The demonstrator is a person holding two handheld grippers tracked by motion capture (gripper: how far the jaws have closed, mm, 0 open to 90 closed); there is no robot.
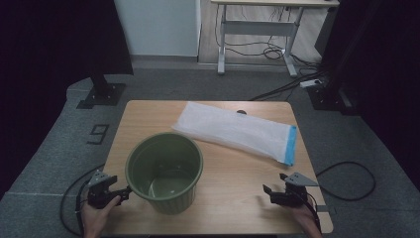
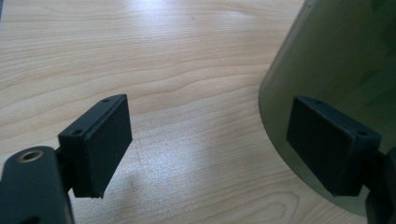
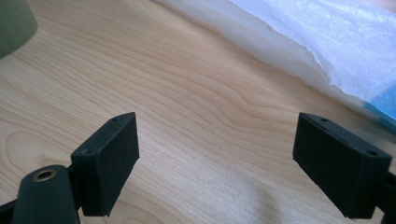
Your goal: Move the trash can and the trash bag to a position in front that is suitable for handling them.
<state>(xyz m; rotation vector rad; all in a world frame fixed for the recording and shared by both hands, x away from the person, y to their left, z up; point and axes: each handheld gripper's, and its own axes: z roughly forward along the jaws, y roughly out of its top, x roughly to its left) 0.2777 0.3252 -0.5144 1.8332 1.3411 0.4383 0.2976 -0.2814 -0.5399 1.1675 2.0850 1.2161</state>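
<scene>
Wooden, light-coloured tabletop (image 1: 218, 198) carries two things: a round olive-green plastic bin (image 1: 165, 171) with ribbed sides, standing upright and empty near the front left, and a flat white translucent plastic bag with a blue strip at one end (image 1: 237, 130), lying behind the bin and apart from it, toward the right. The bin looks light and its wall smooth, so I think it can tip or slide away if it is pushed from one side. The bag is thin and lies flat on the wood; jaws may slip over it or pinch only one layer.

The left gripper (image 1: 110, 191) is just beside the bin, its jaws wide open and holding nothing; one jaw stands in front of the green wall. The right gripper (image 1: 281, 193) is near the front right edge, jaws fully open and empty, well apart from the bag.
</scene>
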